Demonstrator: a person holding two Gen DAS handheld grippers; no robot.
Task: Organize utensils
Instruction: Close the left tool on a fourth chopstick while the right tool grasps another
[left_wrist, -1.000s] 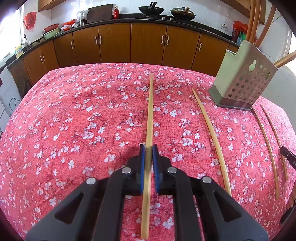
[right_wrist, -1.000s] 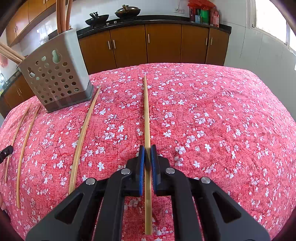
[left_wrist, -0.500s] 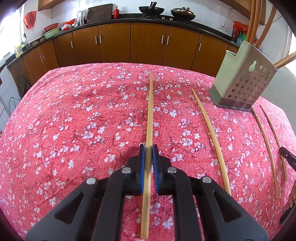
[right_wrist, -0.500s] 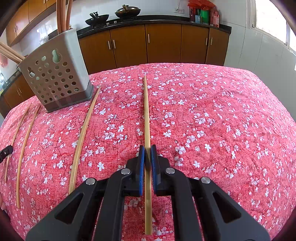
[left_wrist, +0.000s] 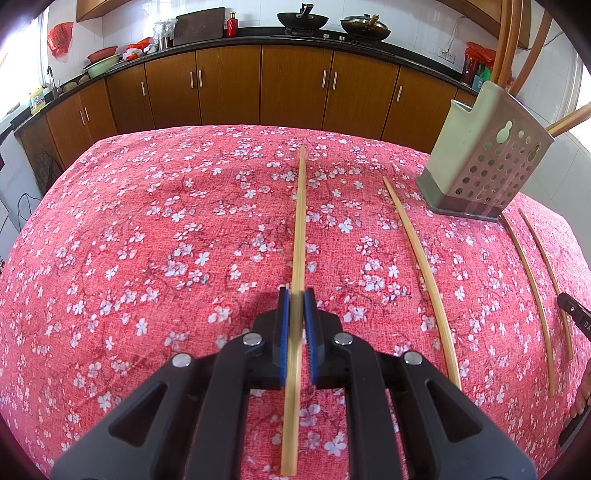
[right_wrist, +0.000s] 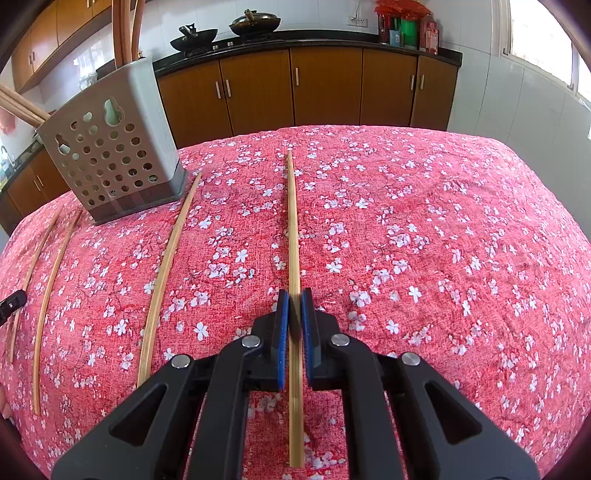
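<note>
Support: table under red floral cloth (left_wrist: 155, 236) (right_wrist: 443, 229). On cloth, L view: perforated utensil holder (left_wrist: 484, 158) upright at far right, 4 bamboo chopsticks lying lengthwise – one centre (left_wrist: 300, 221), one beside holder (left_wrist: 417, 251), two thinner ones (left_wrist: 532, 291) near right edge. R view: holder (right_wrist: 110, 147) far left, chopsticks centre (right_wrist: 292, 229) and left (right_wrist: 168, 266).

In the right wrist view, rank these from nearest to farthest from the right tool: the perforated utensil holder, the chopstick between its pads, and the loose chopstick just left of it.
1. Chopstick between the pads of the right tool, centre.
2. Loose chopstick, lying on the cloth to the left.
3. Utensil holder, far left, standing beyond that chopstick's far end.
</note>
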